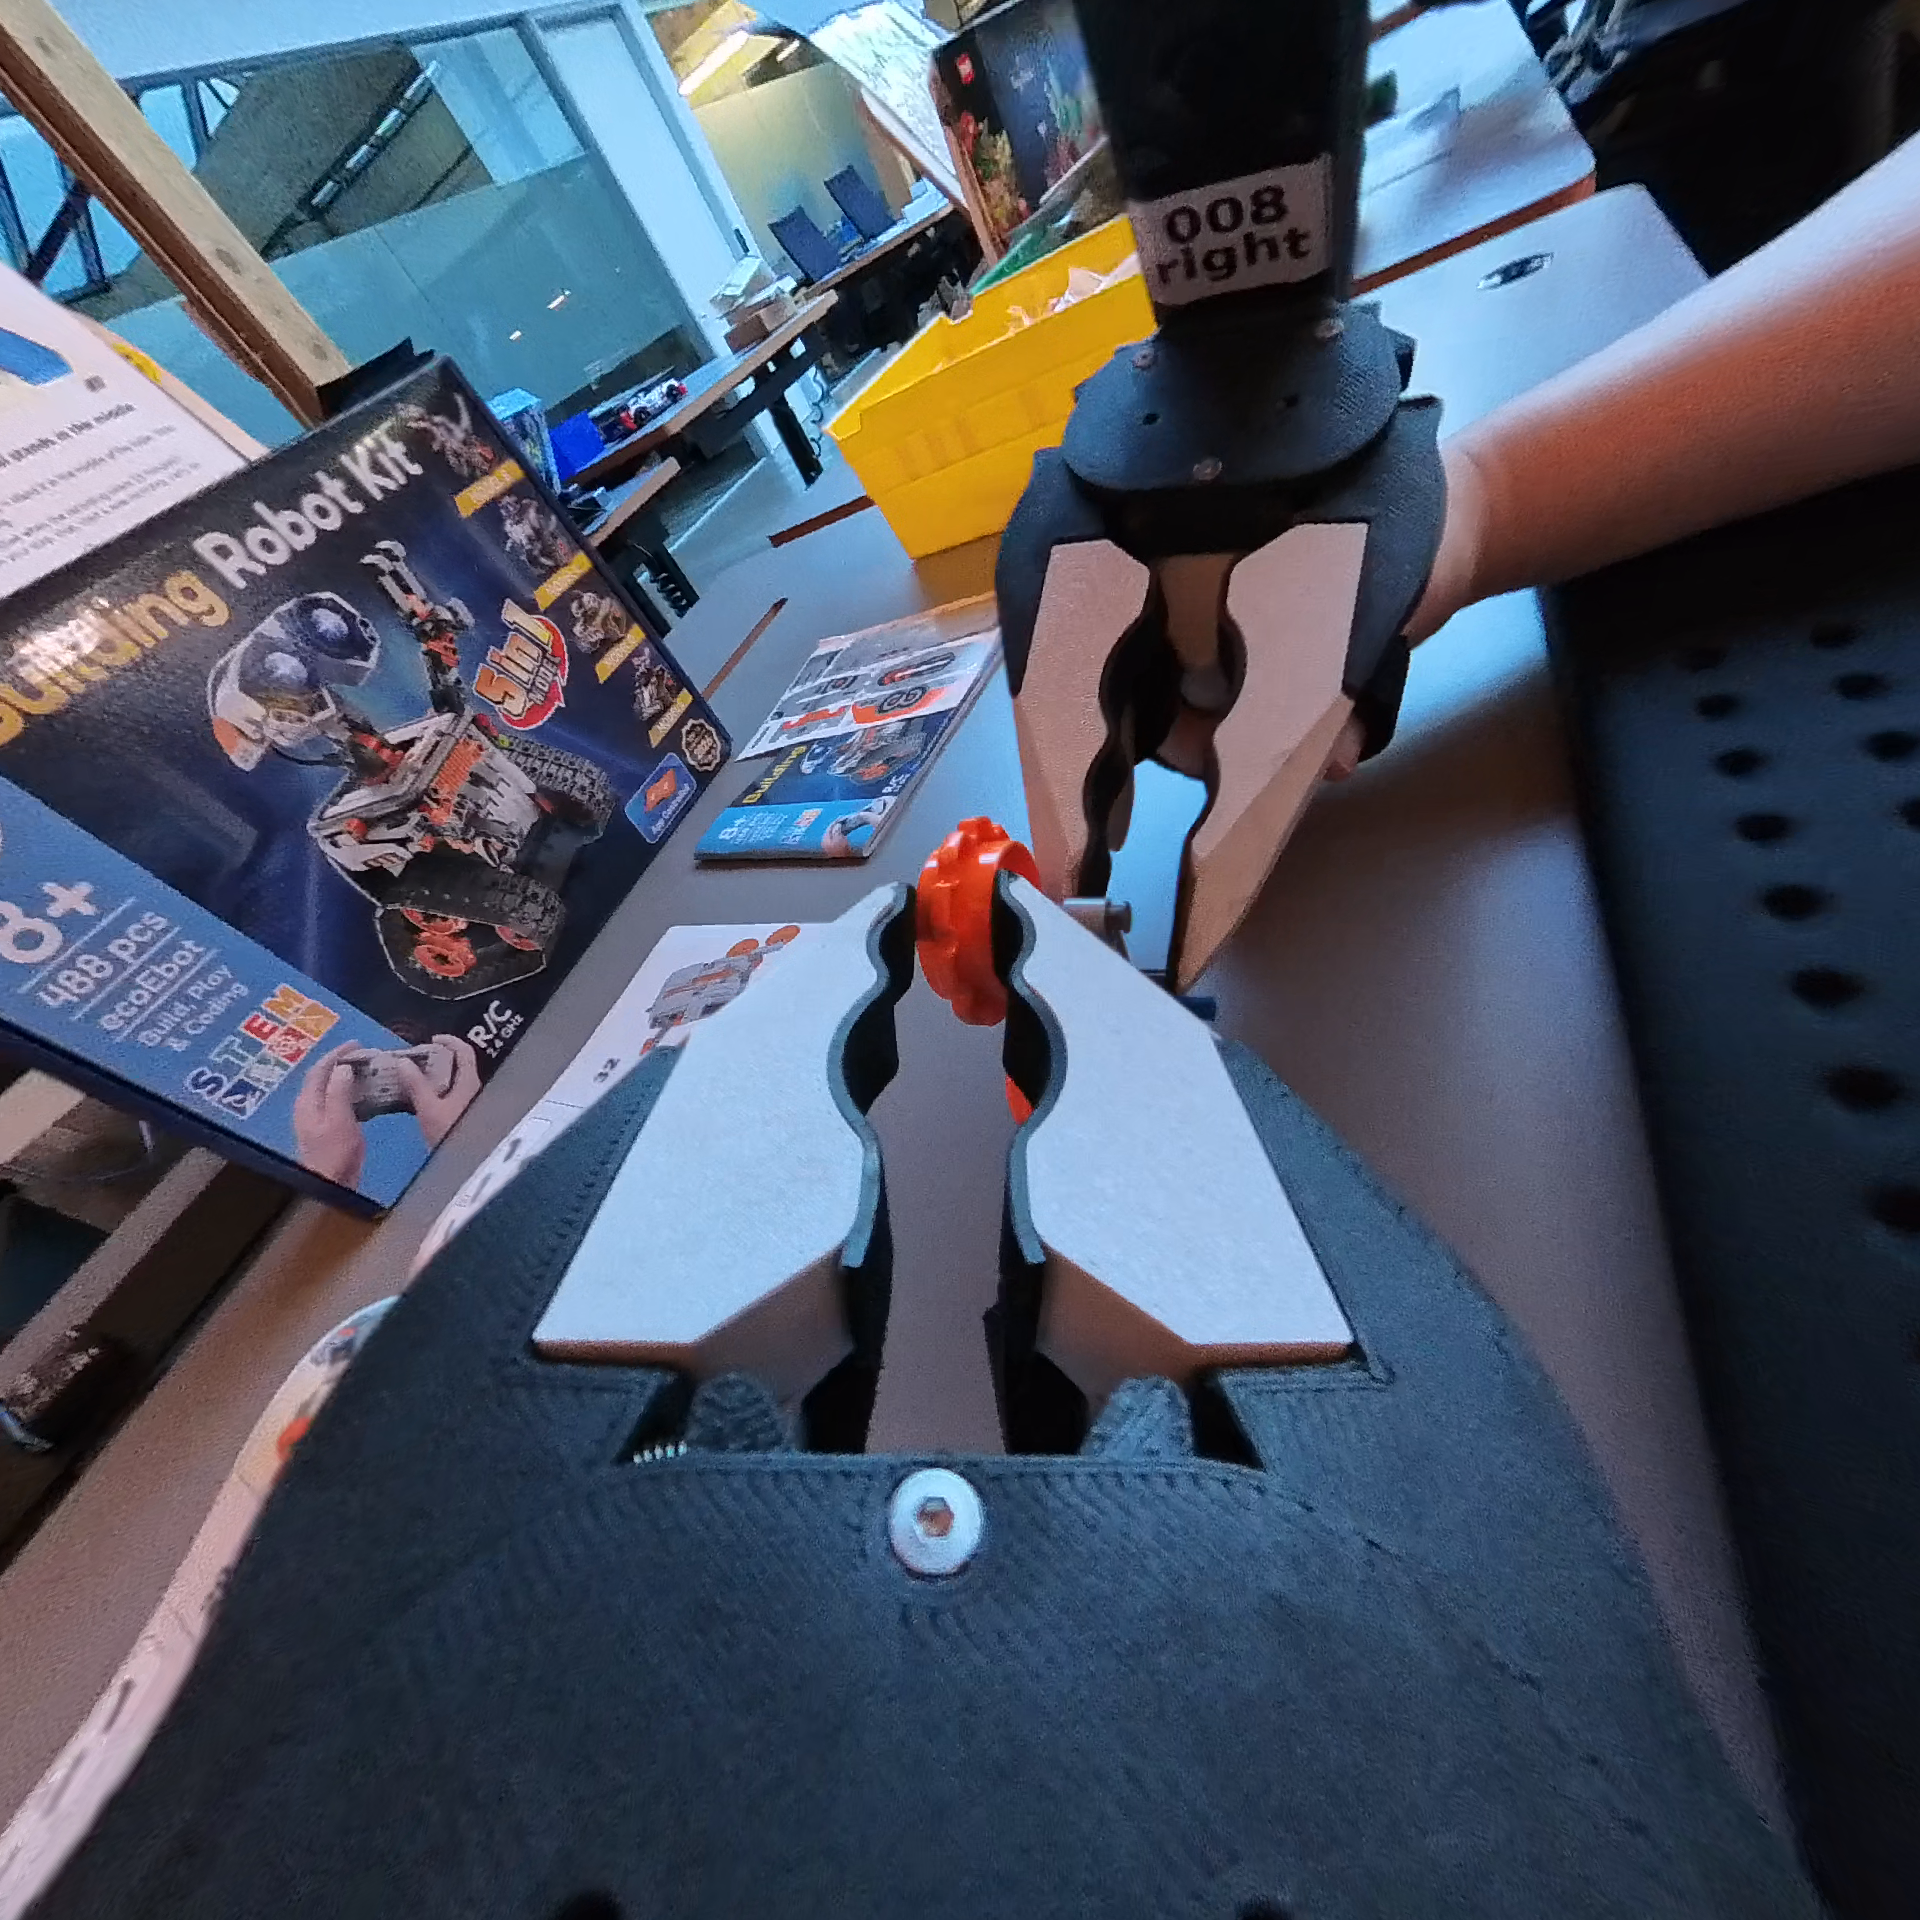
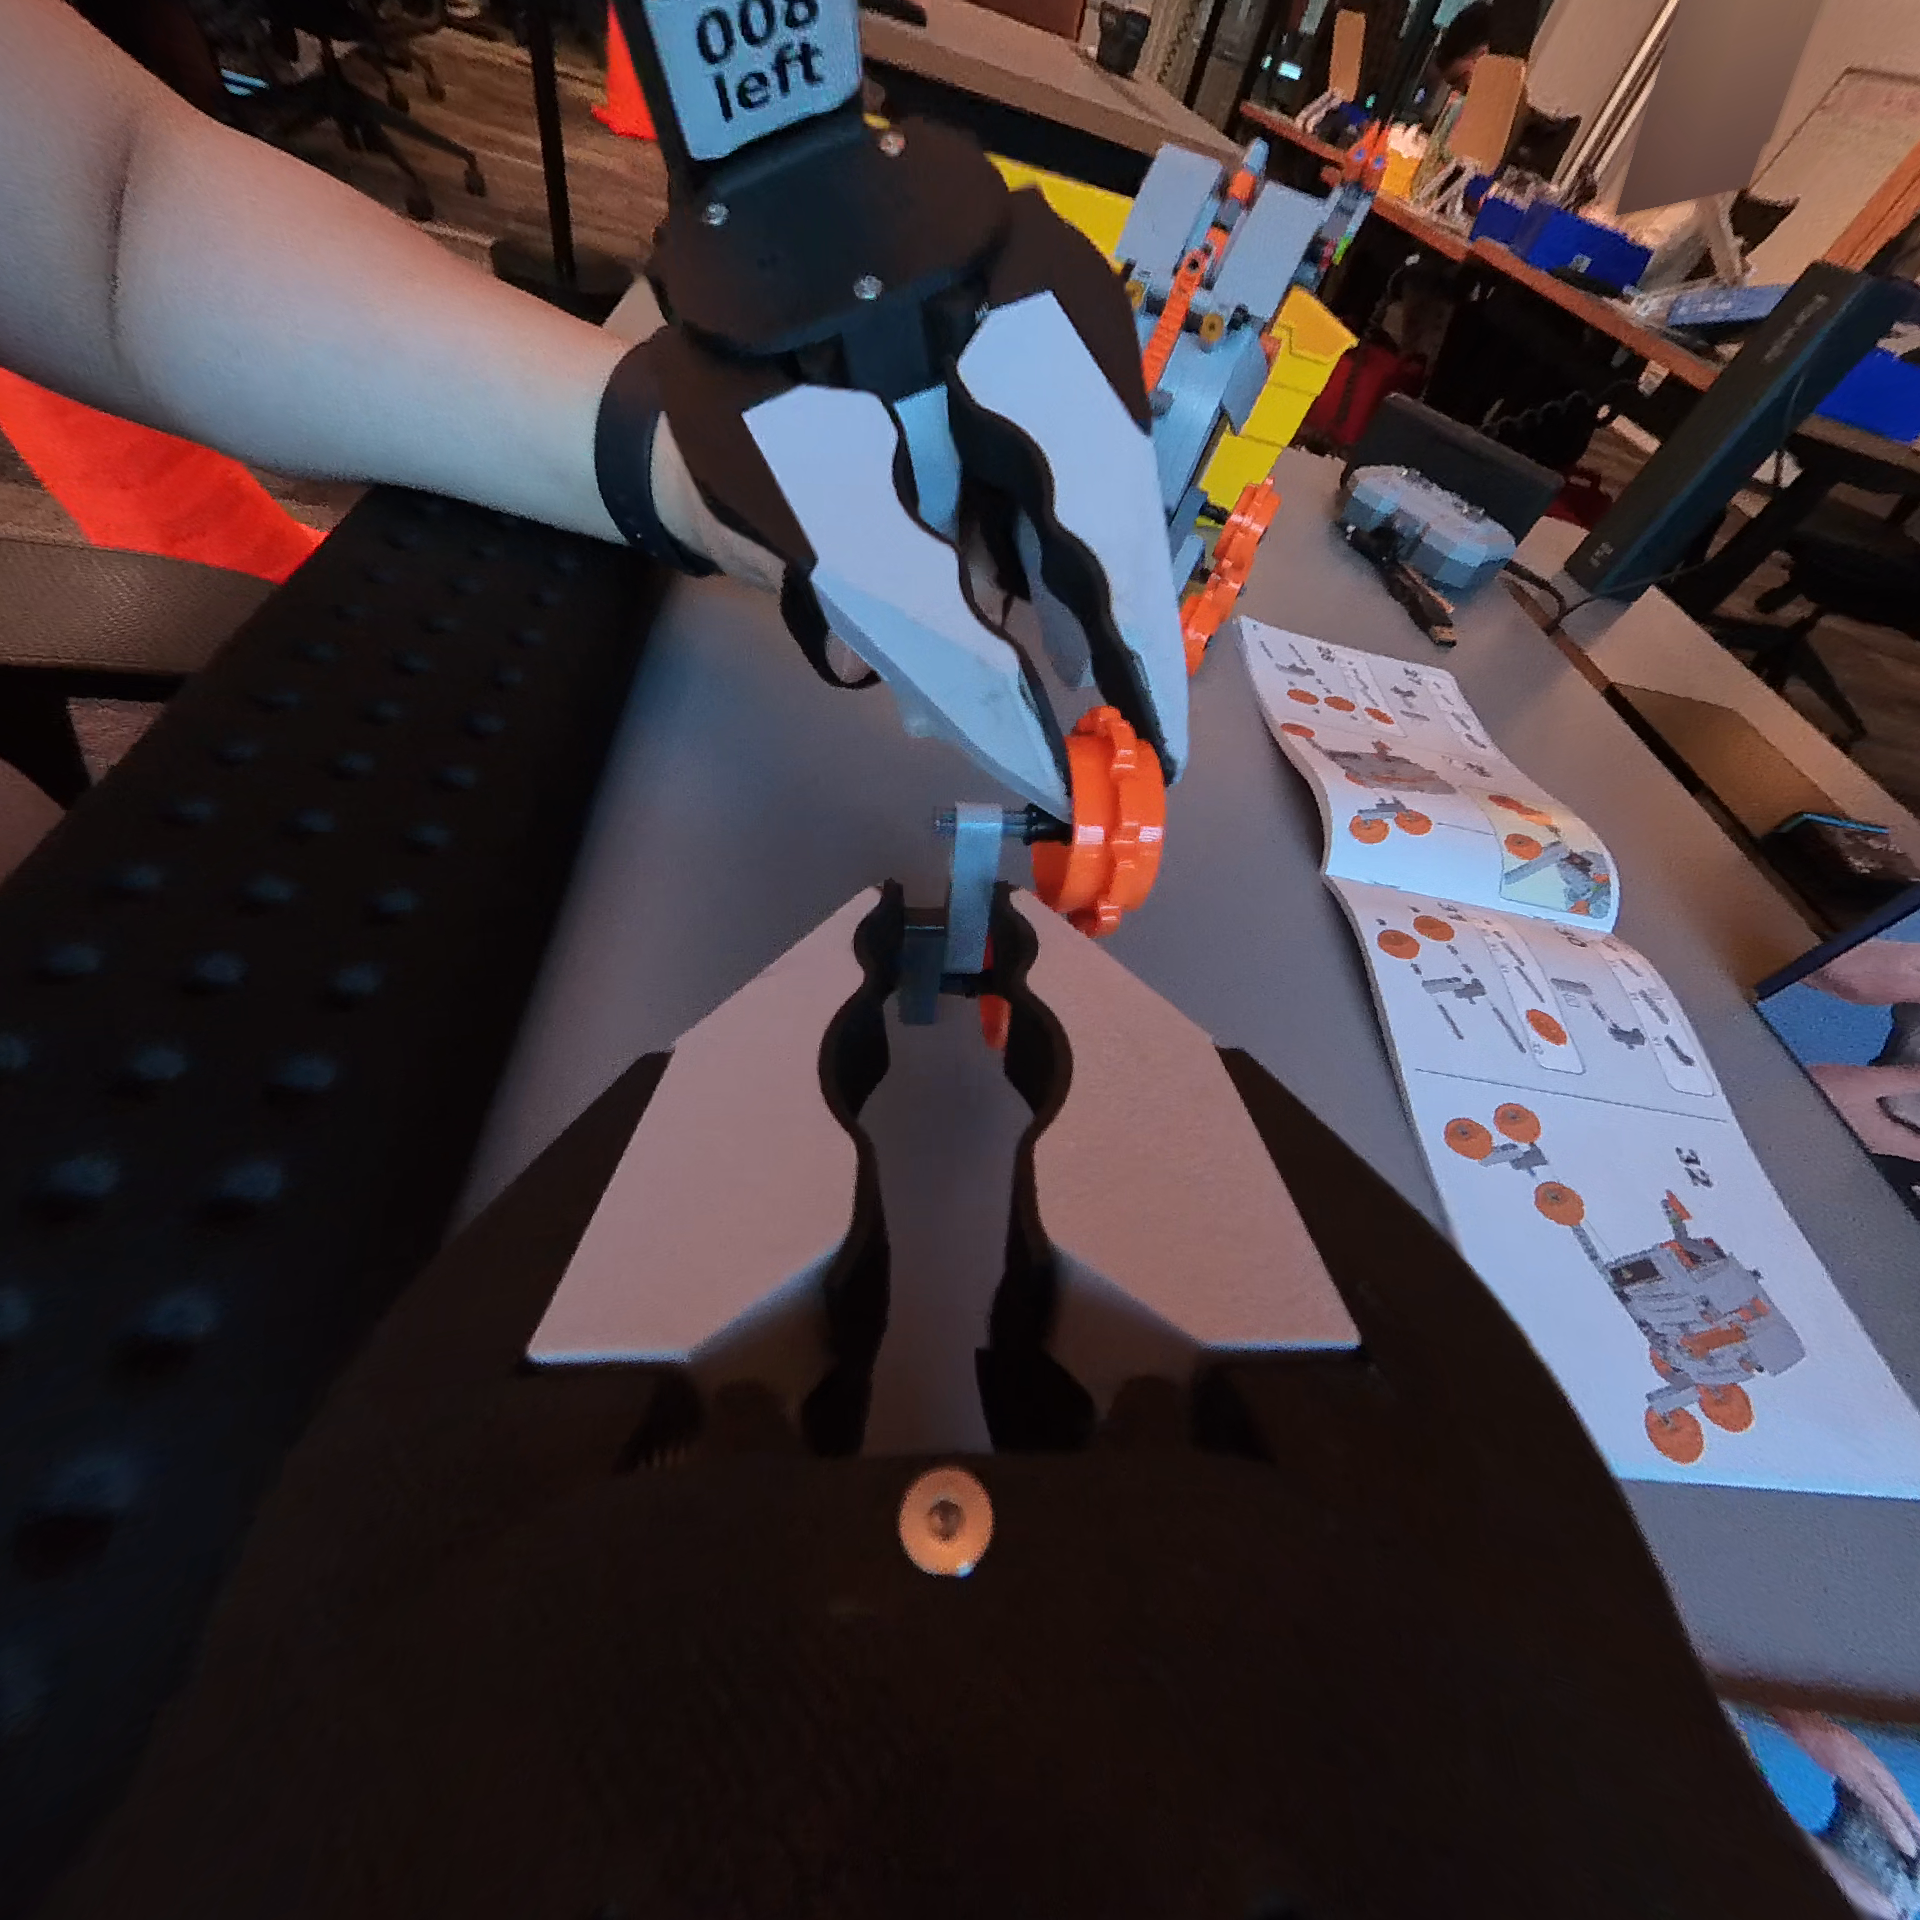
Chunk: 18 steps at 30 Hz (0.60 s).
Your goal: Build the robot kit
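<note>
My left gripper (image 1: 961, 896) is shut on an orange toothed wheel (image 1: 971, 920), pinched at its fingertips. In the right wrist view the left gripper (image 2: 1117, 790) comes down from above with that wheel (image 2: 1101, 826). The wheel is right at the end of a black pin on a small grey beam (image 2: 966, 894). My right gripper (image 2: 945, 909) is shut on the grey beam, which stands upright between its tips. A second orange wheel (image 2: 994, 1013) is partly hidden behind the beam. In the left wrist view the right gripper (image 1: 1127, 930) points down just beyond the wheel.
A grey table (image 2: 1226, 987) holds an open instruction booklet (image 2: 1558, 1039). A robot kit box (image 1: 343, 748) leans at the left, a closed booklet (image 1: 852, 727) lies beyond. A yellow bin (image 1: 966, 416), a part-built grey-orange model (image 2: 1205, 312) and a black perforated panel (image 2: 260, 935) surround the work spot. Both grippers' tips are close together, under 4 cm apart. From either gripper's tips it is about 25 cm to the part-built grey-orange model (image 2: 1205, 312).
</note>
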### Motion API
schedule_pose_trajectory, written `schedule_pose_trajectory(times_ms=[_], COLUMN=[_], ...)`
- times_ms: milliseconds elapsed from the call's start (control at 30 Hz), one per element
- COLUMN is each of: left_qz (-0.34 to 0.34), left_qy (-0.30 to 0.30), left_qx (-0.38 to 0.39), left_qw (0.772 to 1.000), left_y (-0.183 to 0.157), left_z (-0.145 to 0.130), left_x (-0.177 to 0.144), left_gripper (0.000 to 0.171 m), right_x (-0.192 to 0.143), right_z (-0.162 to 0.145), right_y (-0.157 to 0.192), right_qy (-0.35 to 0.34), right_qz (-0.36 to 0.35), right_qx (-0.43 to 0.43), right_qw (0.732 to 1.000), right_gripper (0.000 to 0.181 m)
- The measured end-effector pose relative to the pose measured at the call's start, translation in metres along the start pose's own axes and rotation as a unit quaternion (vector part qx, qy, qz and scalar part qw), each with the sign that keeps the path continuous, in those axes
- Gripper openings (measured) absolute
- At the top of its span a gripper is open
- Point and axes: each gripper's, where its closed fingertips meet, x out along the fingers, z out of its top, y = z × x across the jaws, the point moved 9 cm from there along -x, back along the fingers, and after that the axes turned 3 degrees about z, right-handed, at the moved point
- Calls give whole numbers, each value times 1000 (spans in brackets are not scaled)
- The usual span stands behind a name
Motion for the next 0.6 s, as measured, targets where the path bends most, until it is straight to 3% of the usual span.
schedule_pose_trajectory(times_ms=[267, 333, 400, 500, 600], left_qz=[-1, -2, -4, -1, 1], left_qy=[20, 25, 30, 38, 37], left_qx=[2, 8, 15, 23, 27], left_qw=[1000, 1000, 999, 999, 999], left_y=[-2, -3, -4, -6, -6], left_z=[-3, -5, -6, -6, -6], left_x=[4, 4, 5, 6, 6], left_gripper=[12, 12, 12, 12, 12], right_x=[-1, -4, -12, -29, -38], right_z=[-3, 0, 2, 7, 13], right_y=[4, 2, -2, -12, -17], right_qy=[23, 13, 3, -45, -86], right_qz=[4, 8, 19, -8, -60], right_qx=[-45, -28, -1, 30, 36], right_qw=[999, 999, 1000, 998, 994], right_gripper=[17, 20, 12, 13, 38])
